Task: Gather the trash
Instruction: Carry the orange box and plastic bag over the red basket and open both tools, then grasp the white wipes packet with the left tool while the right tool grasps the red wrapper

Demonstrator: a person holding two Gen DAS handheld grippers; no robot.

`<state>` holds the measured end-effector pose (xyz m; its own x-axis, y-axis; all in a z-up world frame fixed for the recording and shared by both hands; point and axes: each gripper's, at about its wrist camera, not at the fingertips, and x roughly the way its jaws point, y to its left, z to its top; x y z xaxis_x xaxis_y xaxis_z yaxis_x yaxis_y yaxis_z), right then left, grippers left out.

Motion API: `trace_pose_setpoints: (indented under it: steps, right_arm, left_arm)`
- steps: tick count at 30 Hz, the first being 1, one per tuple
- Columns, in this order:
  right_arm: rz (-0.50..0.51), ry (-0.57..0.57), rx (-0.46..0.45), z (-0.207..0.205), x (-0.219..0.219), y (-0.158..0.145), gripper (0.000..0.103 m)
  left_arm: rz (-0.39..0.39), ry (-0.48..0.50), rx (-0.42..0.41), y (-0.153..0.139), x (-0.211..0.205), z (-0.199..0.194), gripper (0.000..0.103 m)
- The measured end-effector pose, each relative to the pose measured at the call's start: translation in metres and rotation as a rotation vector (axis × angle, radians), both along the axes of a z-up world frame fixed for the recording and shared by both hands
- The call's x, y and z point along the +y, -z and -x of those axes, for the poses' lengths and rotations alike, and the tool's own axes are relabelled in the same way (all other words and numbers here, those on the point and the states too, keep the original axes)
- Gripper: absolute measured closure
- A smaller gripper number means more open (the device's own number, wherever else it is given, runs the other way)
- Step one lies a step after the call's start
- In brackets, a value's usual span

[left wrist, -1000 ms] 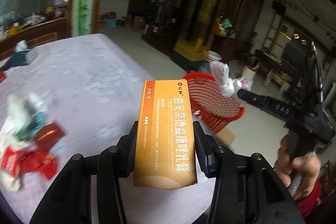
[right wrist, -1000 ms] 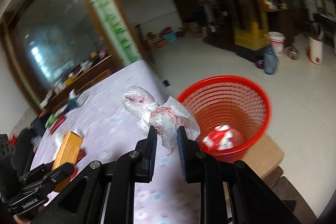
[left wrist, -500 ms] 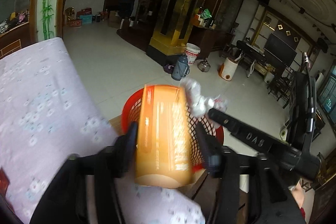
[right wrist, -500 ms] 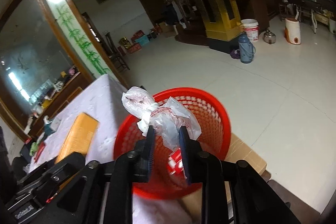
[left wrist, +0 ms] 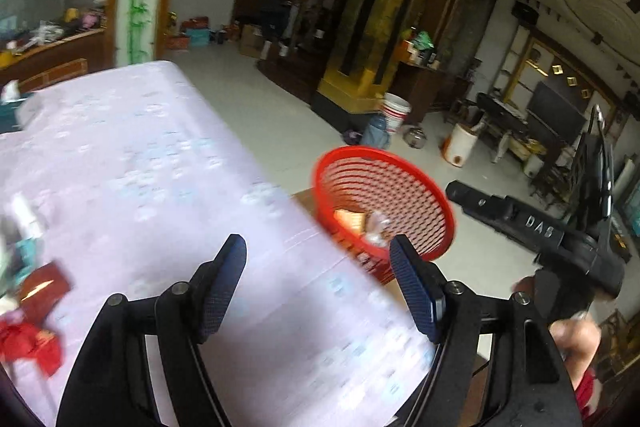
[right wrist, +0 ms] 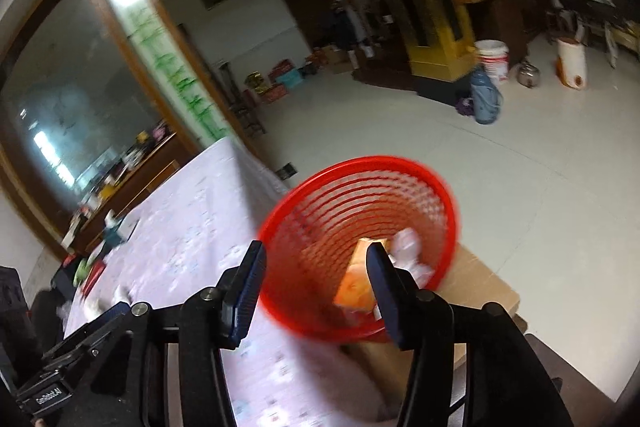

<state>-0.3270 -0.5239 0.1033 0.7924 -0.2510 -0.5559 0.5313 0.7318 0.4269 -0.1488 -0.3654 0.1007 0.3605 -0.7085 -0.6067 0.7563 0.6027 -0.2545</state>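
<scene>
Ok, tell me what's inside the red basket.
Inside the red basket lie an orange box and a crumpled clear plastic bag beside it. The right gripper's finger covers part of the box, and anything beneath these items is hidden.

Changes since a second ago: our left tool (left wrist: 320,283), then clamped on the orange box (left wrist: 348,218), now stands with its fingers spread wide and nothing between them; the box lies inside the red basket (left wrist: 436,205). Our right tool (right wrist: 314,285), then pinching the crumpled plastic bag (right wrist: 406,245), is likewise parted and bare; the bag sits in the basket (right wrist: 400,163) beside the box (right wrist: 354,287). Left camera has swung back from the basket toward the tabletop (left wrist: 160,163), with the red wrappers (left wrist: 28,343) in sight again at lower left.
</scene>
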Motion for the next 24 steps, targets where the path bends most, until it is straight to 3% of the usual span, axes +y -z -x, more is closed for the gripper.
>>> trace_pose_setpoints:
  steps: [6,13,18,24]
  right_arm:
    - [0.040,-0.173,0.017,-0.031,0.064,-0.003,0.047]
    - [0.052,-0.385,0.058,-0.072,0.142,0.007,0.047]
    - [0.033,-0.515,0.088,-0.092,0.187,0.017,0.047]
    - [0.055,-0.615,0.109,-0.100,0.223,0.023,0.047]
  left_arm:
    - [-0.001,-0.078,-0.037,-0.003,0.075,0.012,0.030]
    - [-0.013,-0.239,-0.036,0.004,0.176,0.012,0.030]
    - [-0.024,-0.379,-0.024,0.011,0.246,-0.006,0.029]
    - [-0.103,-0.499,0.025,0.035,0.283,-0.046,0.027]
